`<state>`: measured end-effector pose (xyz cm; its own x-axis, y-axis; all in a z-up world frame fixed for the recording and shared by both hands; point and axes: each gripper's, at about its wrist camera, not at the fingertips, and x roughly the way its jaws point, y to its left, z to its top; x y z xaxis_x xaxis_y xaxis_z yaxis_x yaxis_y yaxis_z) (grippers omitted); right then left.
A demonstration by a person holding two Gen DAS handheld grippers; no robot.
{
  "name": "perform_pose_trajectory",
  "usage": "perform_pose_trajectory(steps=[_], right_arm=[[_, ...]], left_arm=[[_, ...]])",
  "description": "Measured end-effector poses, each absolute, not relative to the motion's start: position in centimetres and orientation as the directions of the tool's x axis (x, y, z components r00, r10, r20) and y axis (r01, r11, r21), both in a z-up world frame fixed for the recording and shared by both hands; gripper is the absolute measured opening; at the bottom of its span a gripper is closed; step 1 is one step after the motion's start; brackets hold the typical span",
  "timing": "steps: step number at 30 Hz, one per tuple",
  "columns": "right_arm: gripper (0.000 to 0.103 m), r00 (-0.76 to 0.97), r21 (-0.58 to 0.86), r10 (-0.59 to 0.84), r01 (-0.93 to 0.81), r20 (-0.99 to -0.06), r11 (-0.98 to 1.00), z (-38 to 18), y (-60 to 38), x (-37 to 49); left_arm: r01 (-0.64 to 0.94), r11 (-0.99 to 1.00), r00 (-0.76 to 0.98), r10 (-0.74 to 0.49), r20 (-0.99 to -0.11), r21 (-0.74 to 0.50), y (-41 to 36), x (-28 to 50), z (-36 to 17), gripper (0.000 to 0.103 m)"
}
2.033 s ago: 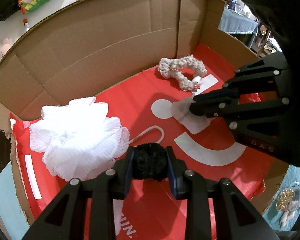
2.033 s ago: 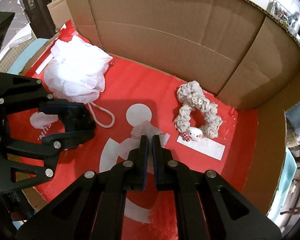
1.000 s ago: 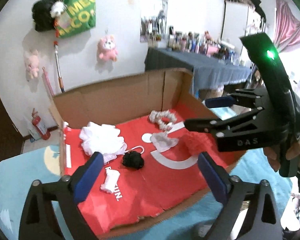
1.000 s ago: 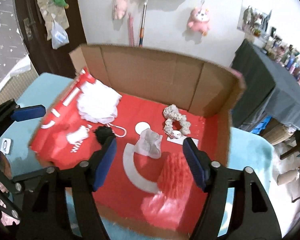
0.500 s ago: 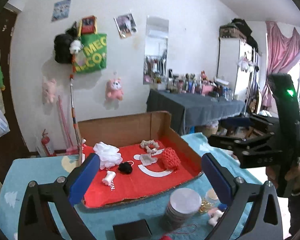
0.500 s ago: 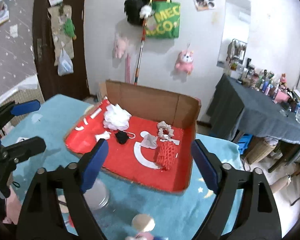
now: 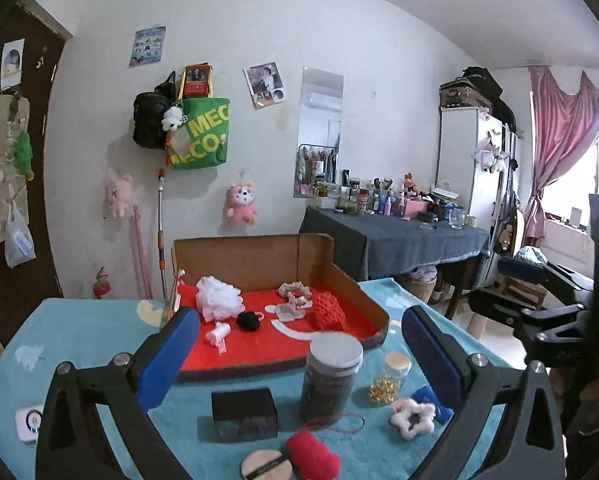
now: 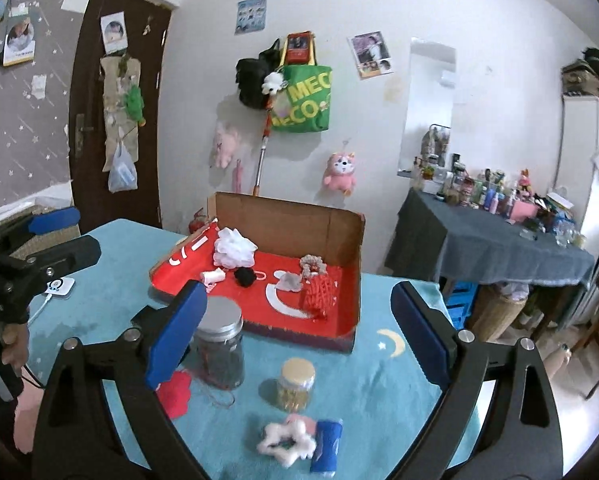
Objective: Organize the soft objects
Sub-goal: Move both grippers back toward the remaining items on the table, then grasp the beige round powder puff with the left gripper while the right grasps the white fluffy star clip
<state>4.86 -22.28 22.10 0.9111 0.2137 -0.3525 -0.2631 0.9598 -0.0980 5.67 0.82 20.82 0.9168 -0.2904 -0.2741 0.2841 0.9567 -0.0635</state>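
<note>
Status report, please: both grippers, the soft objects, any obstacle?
Left gripper open, empty. Right gripper open, empty, jaws just opened wider. Several soft items lie in cardboard box; white star scrunchie outside. Lidded jar stands before box.

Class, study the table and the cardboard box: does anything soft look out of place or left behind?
Yes. Several soft items lie outside the box on the tablecloth: a white star-shaped scrunchie, a blue roll, a red fluffy piece and a round puff. The bath pouf and crocheted red piece are already inside.
</note>
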Motion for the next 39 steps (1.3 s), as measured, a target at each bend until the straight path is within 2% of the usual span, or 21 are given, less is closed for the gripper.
perform_pose_trajectory(steps=[7, 13, 26, 39], right_arm=[[0.095, 0.932, -0.077, 0.149, -0.184, -0.329, 0.980, 18.1, -23.2, 1.8], [0.095, 0.936, -0.081, 0.095, -0.129, -0.339, 0.988, 13.8, -23.4, 1.2], [0.095, 0.851, -0.008, 0.105, -0.127, -0.515, 0.992, 5.4, -23.3, 4.0], [0.095, 0.813, -0.032, 0.093, -0.136, -0.574, 0.990, 3.9, -22.8, 5.9]], left_arm=[[0.295, 0.954, 0.913, -0.298, -0.280, -0.054, 0.0, 3.9, 17.2, 0.103], [0.273, 0.959, 0.901, -0.282, -0.331, -0.076, 0.0, 4.3, 13.4, 0.103], [0.187, 0.973, 0.823, -0.230, -0.519, -0.134, 1.4, 7.1, 6.3, 0.103], [0.117, 0.992, 0.742, -0.122, -0.659, -0.052, 2.6, 9.5, 4.2, 0.103]])
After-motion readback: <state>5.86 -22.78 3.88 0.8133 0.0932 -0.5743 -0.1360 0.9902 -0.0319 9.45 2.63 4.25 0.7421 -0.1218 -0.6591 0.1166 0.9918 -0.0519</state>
